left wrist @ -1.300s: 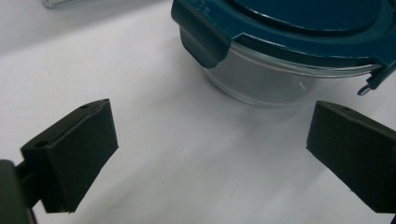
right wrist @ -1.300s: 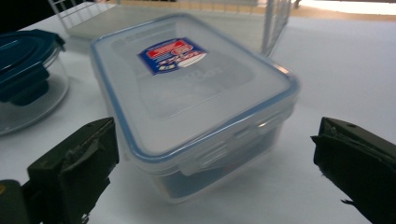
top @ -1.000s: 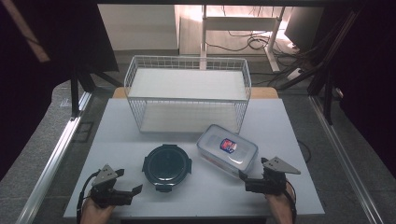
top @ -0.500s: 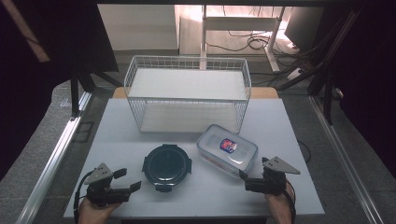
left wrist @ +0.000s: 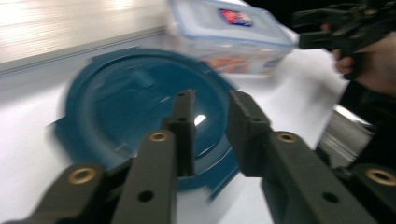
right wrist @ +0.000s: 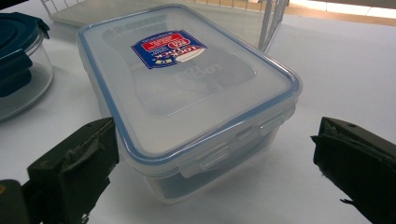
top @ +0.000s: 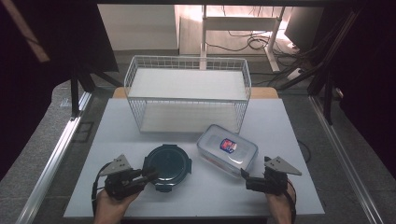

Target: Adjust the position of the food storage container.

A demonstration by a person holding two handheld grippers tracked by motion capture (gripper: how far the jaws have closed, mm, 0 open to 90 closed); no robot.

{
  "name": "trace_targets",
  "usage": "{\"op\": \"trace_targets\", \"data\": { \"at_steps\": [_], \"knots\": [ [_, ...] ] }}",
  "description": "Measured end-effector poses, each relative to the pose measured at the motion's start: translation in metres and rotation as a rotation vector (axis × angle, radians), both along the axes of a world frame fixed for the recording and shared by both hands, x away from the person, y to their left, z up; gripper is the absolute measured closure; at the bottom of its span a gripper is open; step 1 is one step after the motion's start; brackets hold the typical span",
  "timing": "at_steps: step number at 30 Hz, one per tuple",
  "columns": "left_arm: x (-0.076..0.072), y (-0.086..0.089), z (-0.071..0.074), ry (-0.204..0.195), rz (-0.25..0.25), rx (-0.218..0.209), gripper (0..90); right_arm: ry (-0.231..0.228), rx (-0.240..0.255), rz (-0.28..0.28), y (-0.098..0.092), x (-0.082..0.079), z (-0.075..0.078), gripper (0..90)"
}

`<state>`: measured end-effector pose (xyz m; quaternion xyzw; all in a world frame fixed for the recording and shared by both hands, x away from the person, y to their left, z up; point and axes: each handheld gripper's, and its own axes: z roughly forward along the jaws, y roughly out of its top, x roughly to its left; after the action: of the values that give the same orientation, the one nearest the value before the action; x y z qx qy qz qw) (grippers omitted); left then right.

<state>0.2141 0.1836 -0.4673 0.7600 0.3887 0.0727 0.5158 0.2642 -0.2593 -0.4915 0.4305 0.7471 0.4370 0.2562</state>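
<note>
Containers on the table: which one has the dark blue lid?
The round container, nearest the left gripper. The rectangular container beside it, in front of the right gripper, has a clear lid with a red-and-blue label.

Two hand-held grippers: left hand-held gripper (top: 152, 173), right hand-held gripper (top: 244, 176); one round container (top: 167, 161); one rectangular container (top: 227, 149); one wire basket (top: 187, 94).

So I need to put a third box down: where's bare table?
Free: the white table left of the wire basket, and right of it. Crowded: the front middle, where the round container and rectangular container sit between the two grippers.

Black grippers (top: 140, 178) (brass-coloured screws), grey triangular plates (top: 282, 165).
</note>
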Motion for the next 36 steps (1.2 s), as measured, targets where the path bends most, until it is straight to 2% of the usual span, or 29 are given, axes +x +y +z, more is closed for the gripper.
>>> {"op": "trace_targets", "data": {
  "at_steps": [5,7,8,14,15,16,23,28,30,36],
  "knots": [
    [0.017,-0.022,0.007,0.027,-0.036,-0.005,85.9,0.000,-0.007,0.000,0.000,0.000,0.000,0.0],
    [0.029,-0.034,0.007,0.040,-0.049,0.003,88.5,0.000,-0.007,-0.001,0.000,0.001,-0.001,0.0],
    [0.029,-0.034,0.007,0.040,-0.049,0.003,89.5,0.000,-0.007,-0.001,0.000,0.001,-0.001,0.0],
    [0.043,-0.065,0.006,0.056,-0.083,0.056,90.0,0.001,-0.003,-0.005,-0.002,0.002,-0.002,0.0],
    [0.046,-0.076,0.005,0.064,-0.090,0.075,90.0,0.008,-0.008,-0.002,-0.002,0.002,-0.002,0.0],
    [0.046,-0.076,0.005,0.064,-0.090,0.075,90.0,0.008,-0.008,-0.002,-0.002,0.002,-0.002,0.0],
    [0.059,-0.109,0.000,0.087,-0.086,0.178,90.0,0.011,-0.019,0.018,0.000,0.002,-0.003,0.0],
    [0.067,-0.118,-0.008,0.118,-0.069,0.233,90.0,0.007,-0.016,0.016,0.000,0.001,-0.003,0.0],
    [0.067,-0.119,-0.010,0.128,-0.046,0.259,90.0,0.002,-0.017,0.017,0.000,0.001,-0.002,0.0],
    [0.070,-0.107,-0.009,0.141,-0.047,0.216,90.0,0.010,-0.018,0.017,0.000,0.001,-0.003,0.0]
  ]
}}
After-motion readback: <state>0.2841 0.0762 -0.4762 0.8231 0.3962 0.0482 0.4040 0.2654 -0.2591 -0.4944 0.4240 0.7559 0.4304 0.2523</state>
